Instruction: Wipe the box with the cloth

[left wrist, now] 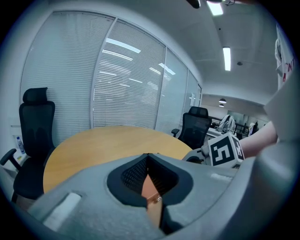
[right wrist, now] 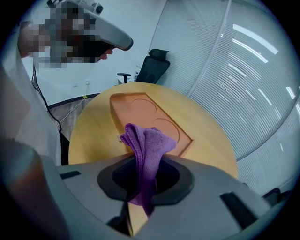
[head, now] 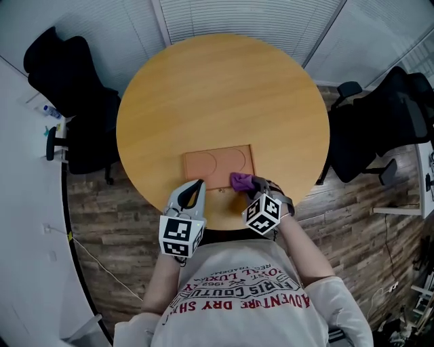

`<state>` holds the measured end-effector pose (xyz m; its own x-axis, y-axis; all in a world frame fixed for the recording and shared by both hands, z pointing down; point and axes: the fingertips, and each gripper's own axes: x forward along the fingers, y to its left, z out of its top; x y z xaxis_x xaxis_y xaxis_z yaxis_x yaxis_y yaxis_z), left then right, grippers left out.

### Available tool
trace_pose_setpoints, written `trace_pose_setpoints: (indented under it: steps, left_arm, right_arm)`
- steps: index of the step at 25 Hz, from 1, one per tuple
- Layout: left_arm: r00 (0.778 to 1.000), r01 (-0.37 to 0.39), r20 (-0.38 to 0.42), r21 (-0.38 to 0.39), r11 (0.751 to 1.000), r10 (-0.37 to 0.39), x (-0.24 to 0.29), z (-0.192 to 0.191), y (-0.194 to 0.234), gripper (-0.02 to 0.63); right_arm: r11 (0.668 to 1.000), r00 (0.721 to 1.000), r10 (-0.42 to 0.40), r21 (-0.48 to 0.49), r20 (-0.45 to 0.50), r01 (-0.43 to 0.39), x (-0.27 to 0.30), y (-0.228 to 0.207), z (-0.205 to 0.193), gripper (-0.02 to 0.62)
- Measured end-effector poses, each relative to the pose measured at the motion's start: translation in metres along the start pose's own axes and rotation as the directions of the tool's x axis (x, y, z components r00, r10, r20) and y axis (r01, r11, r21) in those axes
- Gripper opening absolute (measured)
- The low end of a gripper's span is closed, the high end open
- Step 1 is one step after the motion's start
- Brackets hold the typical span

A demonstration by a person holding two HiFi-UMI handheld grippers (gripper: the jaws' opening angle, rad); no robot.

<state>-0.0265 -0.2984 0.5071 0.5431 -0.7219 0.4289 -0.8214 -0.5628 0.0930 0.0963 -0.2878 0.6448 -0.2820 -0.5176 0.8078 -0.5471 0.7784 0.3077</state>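
Round wooden table [head: 224,88]; black office chair [head: 68,88] left, another [head: 380,115] right; blinds [head: 251,17] behind.

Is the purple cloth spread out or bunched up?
Bunched: the cloth stands in folds, pinched in the right gripper, not laid flat on the box.

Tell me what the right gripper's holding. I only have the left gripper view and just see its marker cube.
Observer: The right gripper is shut on a purple cloth.
Operator: Where's the cloth relative to the box?
Observer: In the head view it's at the near right corner of the box. I can't tell if they touch.
Operator: Is the box top plain?
Observer: No, it shows two round outlines side by side.
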Motion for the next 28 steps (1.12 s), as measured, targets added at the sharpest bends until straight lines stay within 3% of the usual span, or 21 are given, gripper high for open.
trace_pose_setpoints:
  steps: [3, 7, 11, 18, 22, 25, 28]
  left_arm:
    - [1.0, 0.017, -0.006, -0.001, 1.0, -0.017, 0.0, -0.004, -0.004, 0.009]
    - [0.999, 0.033, -0.01, 0.005, 0.999, -0.033, -0.001, -0.006, -0.006, 0.009]
    - [0.999, 0.036, -0.004, 0.011, 0.999, -0.035, -0.004, -0.003, -0.003, 0.009]
    - [0.999, 0.018, 0.042, 0.029, 0.999, -0.02, -0.003, 0.021, 0.007, 0.009]
    - [0.998, 0.004, 0.068, 0.037, 0.999, -0.007, -0.006, 0.037, 0.016, 0.009]
    - [0.995, -0.011, 0.097, 0.036, 0.999, 0.007, -0.007, 0.05, 0.022, 0.009]
    - [0.991, -0.032, 0.127, 0.039, 0.999, 0.027, -0.01, 0.062, 0.03, 0.009]
  right_arm:
    - [0.999, 0.997, 0.048, 0.022, -0.065, -0.047, -0.003, 0.016, -0.011, 0.081]
    - [0.98, 0.968, 0.19, 0.098, -0.163, -0.176, -0.003, 0.049, -0.034, 0.081]
    - [0.957, 0.966, 0.212, 0.234, -0.151, -0.173, -0.012, 0.052, -0.031, 0.081]
    - [0.927, 0.988, 0.154, 0.346, 0.009, -0.148, -0.037, 0.005, 0.025, 0.081]
    - [0.904, 0.988, 0.067, 0.41, 0.138, -0.118, -0.055, -0.028, 0.061, 0.08]
    - [0.898, 0.97, -0.006, 0.427, 0.244, -0.102, -0.071, -0.052, 0.085, 0.08]
    - [0.894, 0.927, -0.073, 0.437, 0.367, -0.103, -0.091, -0.067, 0.111, 0.078]
